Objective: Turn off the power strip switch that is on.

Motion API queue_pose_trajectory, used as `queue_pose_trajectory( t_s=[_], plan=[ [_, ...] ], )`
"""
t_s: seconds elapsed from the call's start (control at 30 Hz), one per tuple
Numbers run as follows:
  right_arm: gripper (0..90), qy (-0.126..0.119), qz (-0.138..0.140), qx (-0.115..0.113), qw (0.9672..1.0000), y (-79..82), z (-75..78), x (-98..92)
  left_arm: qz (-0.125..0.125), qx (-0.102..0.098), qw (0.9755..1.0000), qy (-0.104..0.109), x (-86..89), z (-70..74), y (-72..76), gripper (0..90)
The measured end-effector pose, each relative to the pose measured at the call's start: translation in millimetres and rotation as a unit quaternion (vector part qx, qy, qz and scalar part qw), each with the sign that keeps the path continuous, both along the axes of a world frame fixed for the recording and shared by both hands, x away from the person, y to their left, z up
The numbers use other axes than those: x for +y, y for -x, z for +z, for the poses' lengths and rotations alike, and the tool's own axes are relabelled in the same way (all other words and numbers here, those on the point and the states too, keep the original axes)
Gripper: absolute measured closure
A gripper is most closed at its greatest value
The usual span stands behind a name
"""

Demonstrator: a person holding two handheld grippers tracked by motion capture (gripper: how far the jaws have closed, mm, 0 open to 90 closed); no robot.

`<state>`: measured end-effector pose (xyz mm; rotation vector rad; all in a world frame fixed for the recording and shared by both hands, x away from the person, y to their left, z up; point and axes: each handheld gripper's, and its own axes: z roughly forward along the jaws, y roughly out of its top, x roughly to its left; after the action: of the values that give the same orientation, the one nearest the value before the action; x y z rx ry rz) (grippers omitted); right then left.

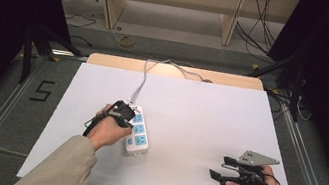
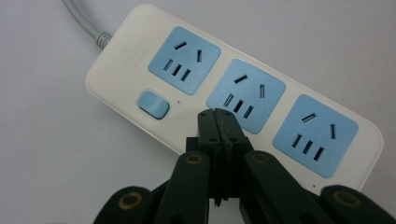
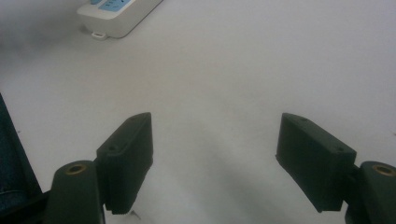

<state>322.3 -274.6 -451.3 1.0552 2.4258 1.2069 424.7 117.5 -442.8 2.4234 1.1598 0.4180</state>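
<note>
A white power strip (image 1: 138,131) with three blue sockets and a blue rocker switch (image 2: 153,104) lies left of centre on the white table; its grey cord (image 1: 143,80) runs off the far edge. My left gripper (image 1: 124,112) hovers right over the strip, and in the left gripper view its jaws (image 2: 218,116) are pressed together, shut on nothing, with their tips near the switch and the middle socket (image 2: 246,95). My right gripper (image 1: 221,167) rests near the table's front right, open, with bare table between its fingers (image 3: 128,151). The strip's end (image 3: 119,11) shows in the right gripper view.
The white sheet (image 1: 199,113) covers the table, with a wooden edge (image 1: 107,60) at the back. Shelving legs and loose cables (image 1: 258,37) lie on the floor beyond. Metal rails (image 1: 2,111) run along both sides of the table.
</note>
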Motion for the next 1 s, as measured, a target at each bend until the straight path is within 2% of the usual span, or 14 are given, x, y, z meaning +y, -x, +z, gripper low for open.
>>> queue_pose_trajectory(
  t_s=[0.7, 1.0],
  plan=[
    [27.5, -0.001, 0.002, 0.001, 1.0000, 0.8, 0.0, 0.5, 0.004, 0.014, 0.9999, -0.001, -1.2, 1.1, -3.5, 90.0],
    [27.5, -0.001, 0.002, 0.002, 1.0000, 0.6, -0.5, 0.9, 0.007, 0.024, 0.9996, -0.011, -3.9, 2.2, -5.8, 90.0]
  ],
)
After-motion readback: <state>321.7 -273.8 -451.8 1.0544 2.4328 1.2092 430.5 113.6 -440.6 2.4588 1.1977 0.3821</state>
